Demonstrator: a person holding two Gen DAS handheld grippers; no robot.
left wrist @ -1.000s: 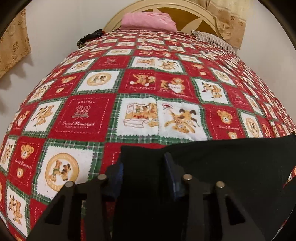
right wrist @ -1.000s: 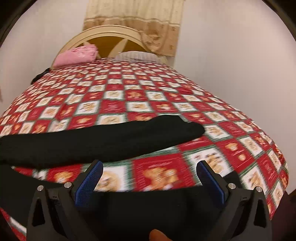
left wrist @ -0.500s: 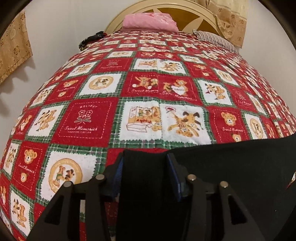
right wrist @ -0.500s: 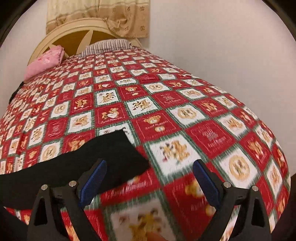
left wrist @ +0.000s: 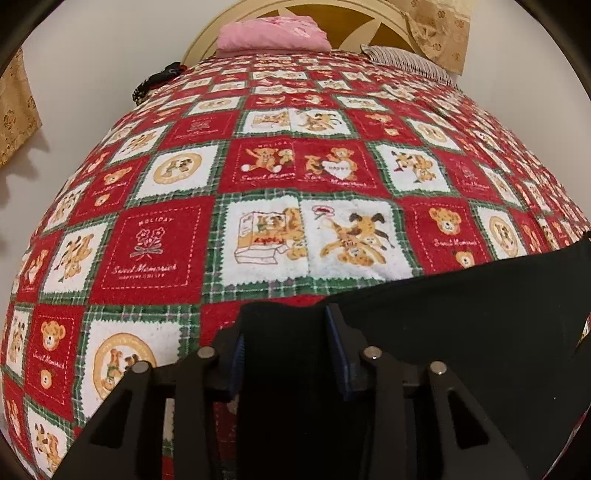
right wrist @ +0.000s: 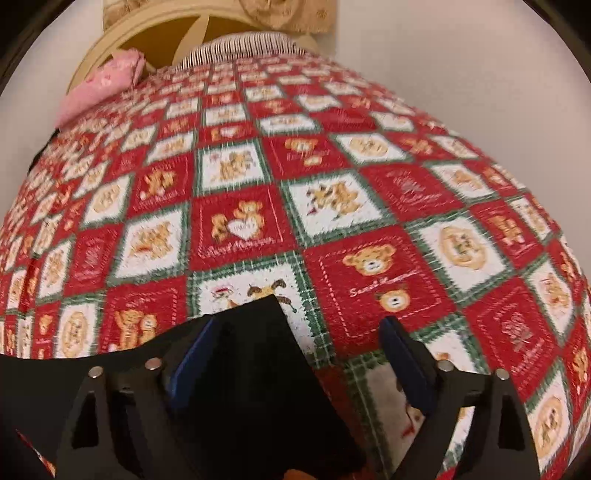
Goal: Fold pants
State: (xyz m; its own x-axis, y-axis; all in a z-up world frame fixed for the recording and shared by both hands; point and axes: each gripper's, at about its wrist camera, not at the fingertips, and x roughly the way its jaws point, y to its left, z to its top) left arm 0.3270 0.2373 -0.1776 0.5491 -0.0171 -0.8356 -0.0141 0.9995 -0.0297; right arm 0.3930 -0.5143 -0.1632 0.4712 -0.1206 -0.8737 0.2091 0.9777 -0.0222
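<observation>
Pants (left wrist: 461,325) lie flat along the bed's near edge, early in folding: left hand-held gripper (left wrist: 284,350) pinches one end, right hand-held gripper (right wrist: 295,365), jaws just closing, straddles the other corner ungripped.

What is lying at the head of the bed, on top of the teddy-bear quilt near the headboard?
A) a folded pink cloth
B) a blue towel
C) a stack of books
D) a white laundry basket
A: a folded pink cloth rests at the far end of the quilt, in front of the cream headboard.
</observation>
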